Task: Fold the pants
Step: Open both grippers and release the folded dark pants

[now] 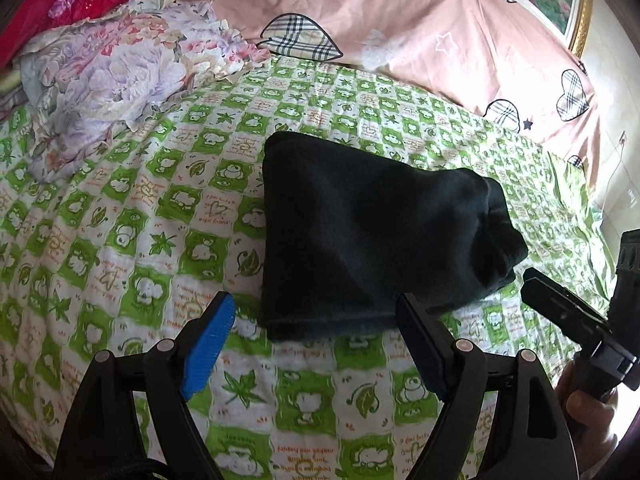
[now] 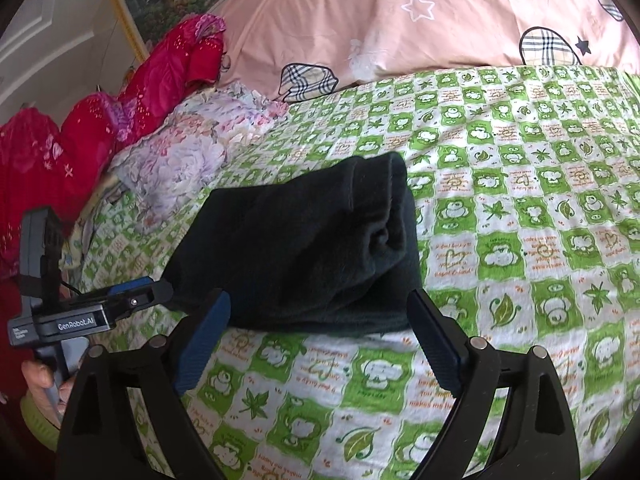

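Green-checked bedsheet [image 1: 120,240] under folded dark pants [image 1: 360,240] | bundle just ahead of both tongs, long axis seemingly running away from them | left gripper [image 1: 316,320] wide, empty | right gripper [image 2: 320,320] wide, empty | neither clearly nearer

The folded pants [image 1: 360,232] lie on the bed sheet [image 1: 160,240]. Behind the pants sits a pillow [image 1: 400,32]; behind-left of the pants, a crumpled floral cloth [image 1: 120,80].
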